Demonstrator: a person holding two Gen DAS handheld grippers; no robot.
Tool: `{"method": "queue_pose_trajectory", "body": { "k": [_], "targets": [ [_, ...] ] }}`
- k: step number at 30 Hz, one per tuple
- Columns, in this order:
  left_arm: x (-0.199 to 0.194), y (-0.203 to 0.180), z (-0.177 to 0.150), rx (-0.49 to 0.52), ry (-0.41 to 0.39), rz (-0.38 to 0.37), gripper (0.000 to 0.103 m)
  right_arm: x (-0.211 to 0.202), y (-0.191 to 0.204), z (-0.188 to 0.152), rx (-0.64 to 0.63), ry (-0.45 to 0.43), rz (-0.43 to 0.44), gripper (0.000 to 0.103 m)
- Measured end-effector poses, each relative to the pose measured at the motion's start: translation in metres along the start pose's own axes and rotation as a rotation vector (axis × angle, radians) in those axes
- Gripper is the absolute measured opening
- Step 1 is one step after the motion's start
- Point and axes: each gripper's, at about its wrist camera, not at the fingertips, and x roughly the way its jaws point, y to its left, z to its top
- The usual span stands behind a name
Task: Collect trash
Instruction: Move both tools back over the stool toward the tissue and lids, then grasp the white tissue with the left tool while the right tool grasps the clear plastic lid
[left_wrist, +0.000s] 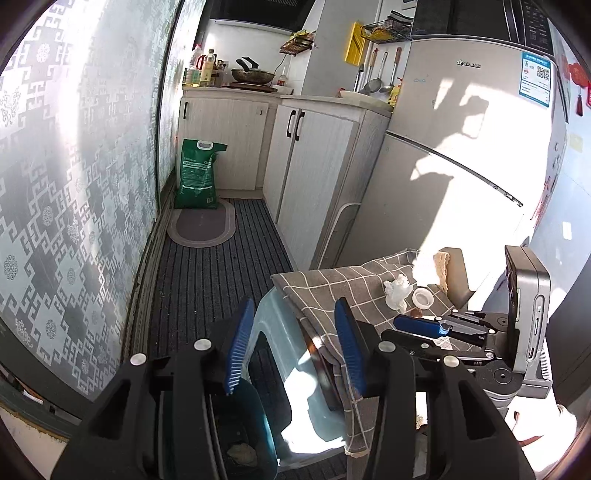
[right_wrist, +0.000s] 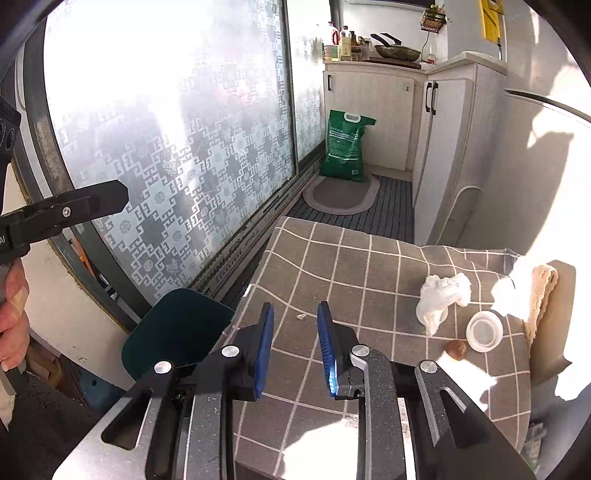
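On the grey checked tablecloth (right_wrist: 332, 266) lie a crumpled white tissue (right_wrist: 443, 299), a round white lid (right_wrist: 484, 332), a small brown nut-like piece (right_wrist: 456, 349) and a tiny white scrap (right_wrist: 301, 316). My right gripper (right_wrist: 295, 343) hovers over the cloth's near part, left of the tissue, jaws a narrow gap apart with nothing between them. My left gripper (left_wrist: 293, 332) hangs open and empty beside the table's corner, above a dark teal bin (left_wrist: 240, 424) with crumpled trash (left_wrist: 242, 454) in it. The left wrist view also shows the tissue (left_wrist: 397, 293), the lid (left_wrist: 423, 296) and the right gripper (left_wrist: 424, 323).
A patterned frosted sliding door (right_wrist: 166, 129) runs along the left. A green sack (left_wrist: 197, 173) and oval mat (left_wrist: 203, 225) sit at the far end by white cabinets (left_wrist: 310, 158). A fridge (left_wrist: 461, 147) stands behind the table. A person's hand (right_wrist: 11, 306) holds the left gripper.
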Motion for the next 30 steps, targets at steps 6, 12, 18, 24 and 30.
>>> {"method": "queue_pose_trajectory", "body": {
  "k": [6, 12, 18, 24, 30],
  "targets": [
    [0.033, -0.039, 0.013, 0.051, 0.025, -0.035, 0.053, -0.013, -0.04, -0.011, 0.045, 0.005, -0.078, 0.024],
    [0.066, -0.069, 0.012, 0.127, 0.028, -0.039, 0.058, -0.03, -0.066, -0.025, 0.041, -0.004, -0.141, 0.028],
    [0.106, -0.094, 0.004, 0.176, 0.085, -0.053, 0.058, -0.038, -0.099, -0.035, 0.084, 0.001, -0.167, 0.037],
    [0.139, -0.118, -0.001, 0.203, 0.132, -0.083, 0.058, -0.04, -0.126, -0.045, 0.132, 0.005, -0.167, 0.038],
    [0.167, -0.138, -0.005, 0.229, 0.17, -0.137, 0.058, -0.04, -0.142, -0.049, 0.151, 0.004, -0.162, 0.05]
  ]
}}
